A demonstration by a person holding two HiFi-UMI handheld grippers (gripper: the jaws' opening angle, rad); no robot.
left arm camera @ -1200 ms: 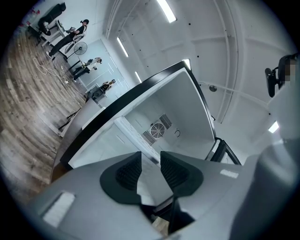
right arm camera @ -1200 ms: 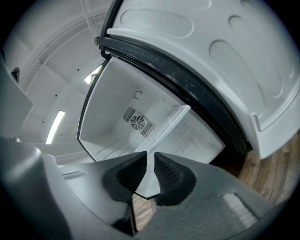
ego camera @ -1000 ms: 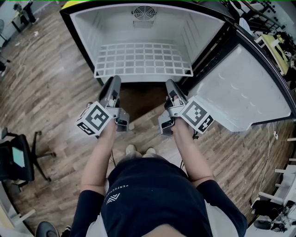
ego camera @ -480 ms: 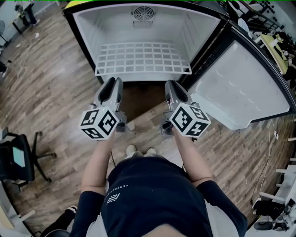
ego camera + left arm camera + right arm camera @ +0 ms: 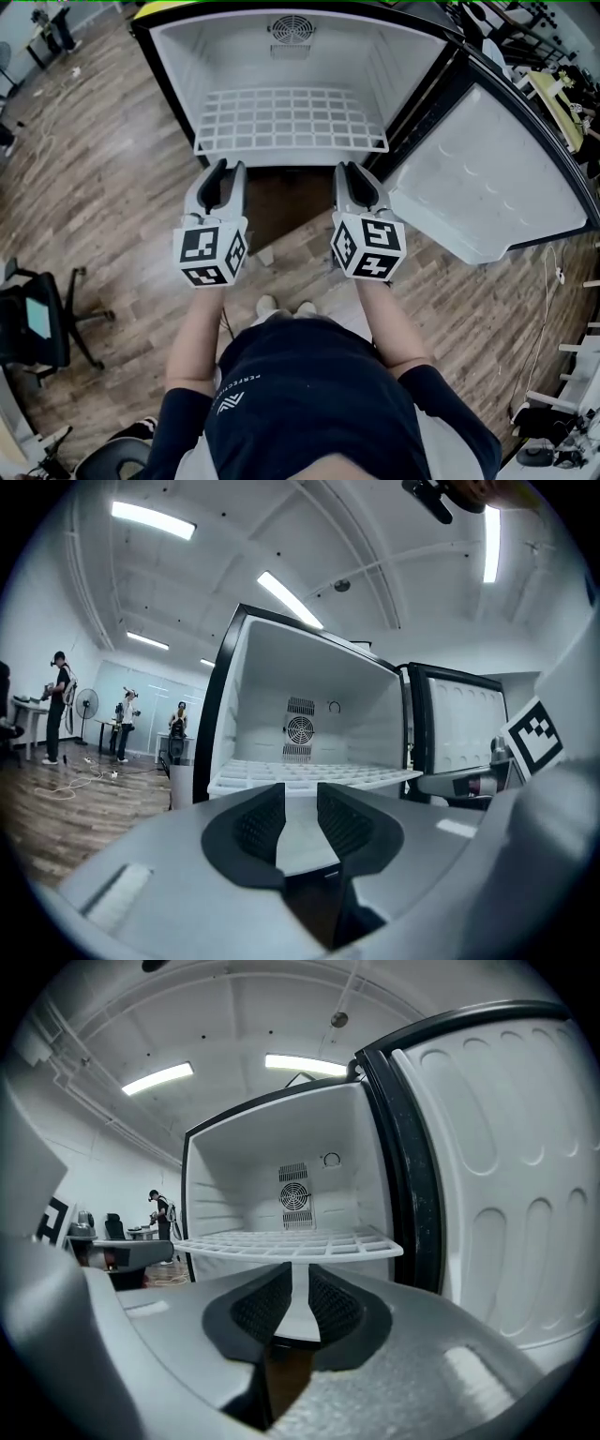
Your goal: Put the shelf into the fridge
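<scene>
A white wire shelf lies flat inside the open fridge, and its front edge sticks out a little past the opening. My left gripper hovers just short of the shelf's front left part, its jaws opening with nothing between them. Off the front right part, my right gripper is likewise opening and empty. The left gripper view shows the shelf beyond the parted left gripper. From the right gripper view, the shelf's front edge stands just past the right gripper.
The fridge door stands swung open at the right, close to my right arm. A black office chair is on the wood floor at left. People and a fan stand far off at left.
Both grippers have drawn back a little from the shelf's front edge and rolled, so their marker cubes now face up. The shelf stays in the fridge.
</scene>
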